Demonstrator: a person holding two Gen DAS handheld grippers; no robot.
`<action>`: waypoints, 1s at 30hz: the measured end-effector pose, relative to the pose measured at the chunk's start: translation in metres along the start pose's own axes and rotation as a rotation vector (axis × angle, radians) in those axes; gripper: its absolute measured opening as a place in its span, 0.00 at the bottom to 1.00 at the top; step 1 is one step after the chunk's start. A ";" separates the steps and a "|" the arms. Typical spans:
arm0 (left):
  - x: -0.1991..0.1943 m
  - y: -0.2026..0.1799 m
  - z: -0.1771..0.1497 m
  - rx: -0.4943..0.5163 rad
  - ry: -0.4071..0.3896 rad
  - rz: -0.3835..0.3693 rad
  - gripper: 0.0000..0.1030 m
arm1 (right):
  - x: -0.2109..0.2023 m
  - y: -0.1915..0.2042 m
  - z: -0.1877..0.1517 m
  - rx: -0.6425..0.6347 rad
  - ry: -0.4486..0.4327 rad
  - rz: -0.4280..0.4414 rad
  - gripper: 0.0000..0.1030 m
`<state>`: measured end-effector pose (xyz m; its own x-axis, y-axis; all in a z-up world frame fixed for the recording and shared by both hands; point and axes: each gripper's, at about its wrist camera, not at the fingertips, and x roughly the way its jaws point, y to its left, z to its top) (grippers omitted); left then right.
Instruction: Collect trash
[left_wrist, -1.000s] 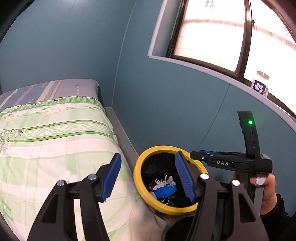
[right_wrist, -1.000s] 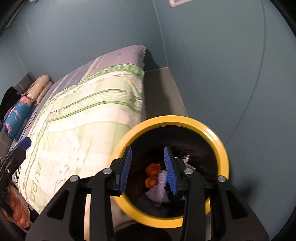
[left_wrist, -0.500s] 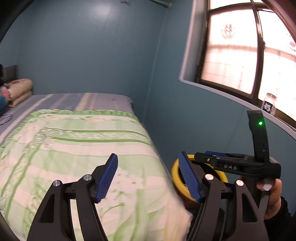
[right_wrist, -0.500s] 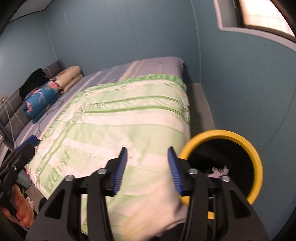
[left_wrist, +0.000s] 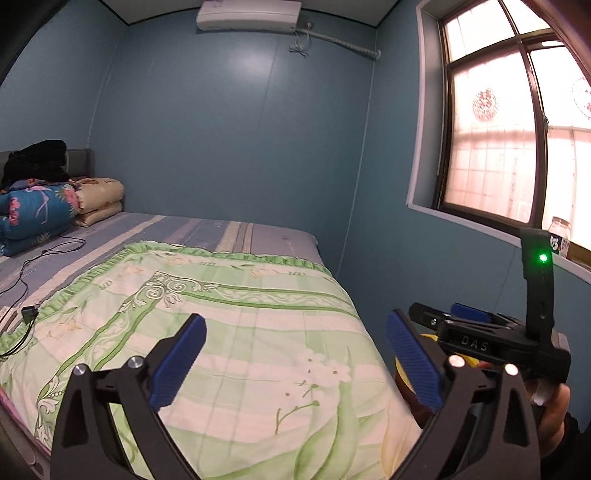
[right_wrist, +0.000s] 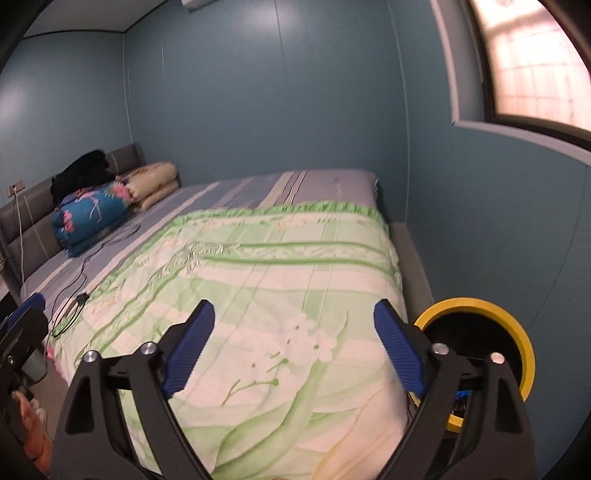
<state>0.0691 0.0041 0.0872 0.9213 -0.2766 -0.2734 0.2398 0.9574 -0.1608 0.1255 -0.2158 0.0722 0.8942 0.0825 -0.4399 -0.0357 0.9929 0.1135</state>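
Note:
A black trash bin with a yellow rim (right_wrist: 517, 332) stands on the floor between the bed and the blue wall, low right in the right wrist view; only a sliver of its rim (left_wrist: 400, 373) shows in the left wrist view. My right gripper (right_wrist: 293, 350) is open and empty over the green floral quilt (right_wrist: 277, 280). My left gripper (left_wrist: 297, 360) is open and empty over the same quilt (left_wrist: 240, 314). The right gripper's body (left_wrist: 491, 339) shows at the right of the left wrist view. No loose trash shows on the bed.
Folded blue and cream bedding (right_wrist: 92, 218) and black clothes (right_wrist: 85, 173) lie at the headboard. A black cable with a charger (left_wrist: 27, 314) lies on the bed's left side. A jar (left_wrist: 559, 236) stands on the window sill. An air conditioner (left_wrist: 247, 14) hangs above.
Both grippers have swung up and left, away from the bin and over the bed. The right gripper's jaws have opened wide. The bin's contents have gone out of sight.

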 end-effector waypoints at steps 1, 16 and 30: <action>-0.003 0.000 0.000 -0.008 -0.007 -0.001 0.92 | -0.003 0.003 -0.001 -0.002 -0.011 -0.008 0.87; -0.027 0.010 -0.004 -0.066 -0.066 0.026 0.92 | -0.037 0.023 -0.022 -0.005 -0.178 -0.074 0.92; -0.030 0.008 -0.008 -0.068 -0.087 0.034 0.92 | -0.035 0.023 -0.027 0.001 -0.164 -0.067 0.92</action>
<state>0.0410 0.0198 0.0863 0.9524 -0.2329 -0.1967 0.1892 0.9574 -0.2180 0.0812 -0.1935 0.0664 0.9555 0.0013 -0.2949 0.0263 0.9956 0.0897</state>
